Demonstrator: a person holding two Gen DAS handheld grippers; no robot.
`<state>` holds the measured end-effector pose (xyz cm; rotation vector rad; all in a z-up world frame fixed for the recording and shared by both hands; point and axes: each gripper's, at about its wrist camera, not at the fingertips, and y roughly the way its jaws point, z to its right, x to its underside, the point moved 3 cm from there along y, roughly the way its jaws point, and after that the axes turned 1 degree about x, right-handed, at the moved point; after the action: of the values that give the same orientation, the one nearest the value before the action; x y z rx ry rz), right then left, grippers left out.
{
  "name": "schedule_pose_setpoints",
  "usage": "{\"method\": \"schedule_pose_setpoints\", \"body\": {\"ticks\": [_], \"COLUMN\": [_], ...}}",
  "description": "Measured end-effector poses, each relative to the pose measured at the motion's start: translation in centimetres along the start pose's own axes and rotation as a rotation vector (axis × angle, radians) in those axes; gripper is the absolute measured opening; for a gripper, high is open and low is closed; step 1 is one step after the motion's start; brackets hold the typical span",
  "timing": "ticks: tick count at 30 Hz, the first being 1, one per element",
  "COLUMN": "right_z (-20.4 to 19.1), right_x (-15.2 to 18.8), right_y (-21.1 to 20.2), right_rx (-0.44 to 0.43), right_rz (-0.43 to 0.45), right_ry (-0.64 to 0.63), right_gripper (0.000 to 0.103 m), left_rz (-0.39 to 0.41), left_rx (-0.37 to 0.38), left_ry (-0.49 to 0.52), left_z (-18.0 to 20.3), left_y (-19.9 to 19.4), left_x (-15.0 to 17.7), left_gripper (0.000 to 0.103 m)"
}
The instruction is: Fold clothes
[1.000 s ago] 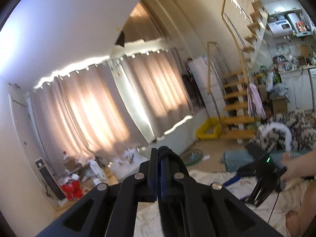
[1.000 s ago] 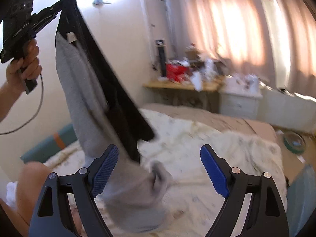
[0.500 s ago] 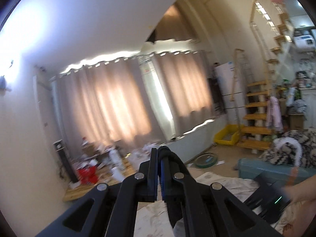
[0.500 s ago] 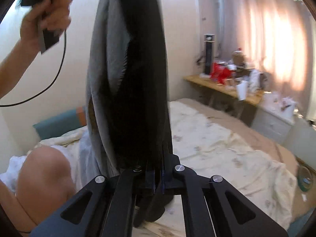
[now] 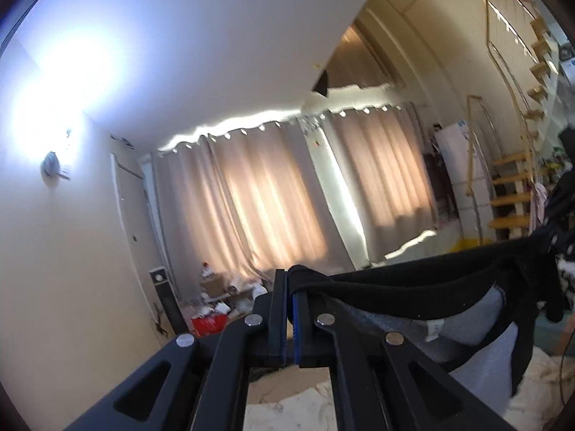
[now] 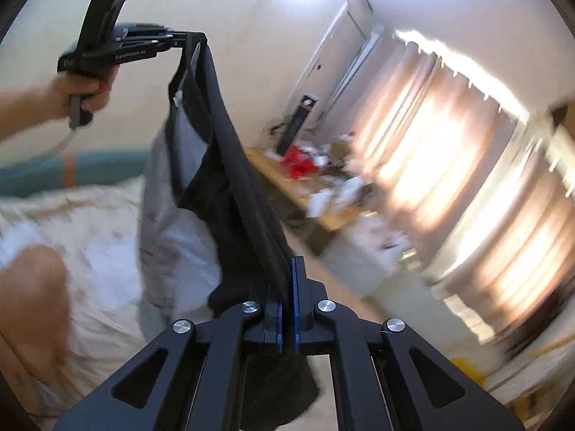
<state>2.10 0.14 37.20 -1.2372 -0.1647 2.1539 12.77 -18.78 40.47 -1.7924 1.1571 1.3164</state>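
- The left gripper (image 5: 289, 309) has its fingers pressed together on the black band of the garment (image 5: 413, 294), which leaves the fingertips and runs off to their right, toward the other hand.
- The right gripper (image 6: 287, 301) is likewise clamped on the same black band; from its fingertips the cloth climbs up and to the left to the left gripper (image 6: 179, 41), held high by the left hand (image 6: 84, 88).
- So the garment (image 6: 222, 165) hangs in the air between the two sets of fingers, its long axis along the stretched black edge, and the grey body sags below that line, clear of the bedding.
- Both hands hold an end; neither is nearer than the other, though the left one sits higher.
- My judgement: any laying-down or fold turns on that taut edge staying level, and the slack grey part may bunch up if the ends come down unevenly.
- Below and beyond the fingers lies the bed (image 6: 97, 215) with a pale, rumpled cover, soft and uneven as a folding surface.
- Further ahead stand a cluttered wooden desk (image 6: 309, 186) and sunlit curtains (image 5: 287, 197); a wooden staircase (image 5: 510, 197) rises to the right of the left fingers.
- The right wrist view is motion-blurred, so fine detail there is uncertain.
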Motion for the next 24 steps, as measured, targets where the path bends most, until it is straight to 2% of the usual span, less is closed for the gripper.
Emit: {"method": "schedule_pose_setpoints", "body": {"ticks": [1,3,7,15,17,18,19,24], "right_z": [0.5,-0.1,-1.7,-4.7,-5.4,-5.8,-6.2,-13.4], "right_x": [-0.8,-0.4,0.9,3.4,4.1,4.4,4.7,7.1], "right_y": [-0.9,-1.2,-1.4,-1.9,-2.1,-2.1,-2.2,-0.8], "right_rx": [0.029,-0.002,-0.081,-0.238,-0.278,-0.297,-0.317,-0.444], "right_rz": [0.006,0.008,0.009,0.012,0.012,0.013,0.013,0.051], "right_ry": [-0.01,0.015,0.072,0.186,0.214,0.228,0.243,0.29], "right_gripper": [0.002,0.002,0.001,0.002,0.006,0.019,0.028,0.028], "left_rz": [0.014,0.04,0.05,-0.019,-0.035,-0.041,-0.048,-0.064], "left_rx": [-0.007,-0.01,0.069,0.136,0.137,0.137,0.136,0.108], "left_ry": [-0.018,-0.052,-0.14,-0.131,-0.126,-0.128,-0.13,-0.113], "left_z": [-0.3,-0.7,-0.4,3.4,4.0,4.1,4.3,4.5], "left_y": [-0.6,-1.8,-3.4,-2.7,-2.3,-2.1,-1.9,-1.2], "left_x": [-0.5,-1.2,-1.6,-1.6,-1.5,-1.5,-1.4,-1.5], "left_gripper": [0.002,0.002,0.002,0.002,0.002,0.002,0.002,0.002]}}
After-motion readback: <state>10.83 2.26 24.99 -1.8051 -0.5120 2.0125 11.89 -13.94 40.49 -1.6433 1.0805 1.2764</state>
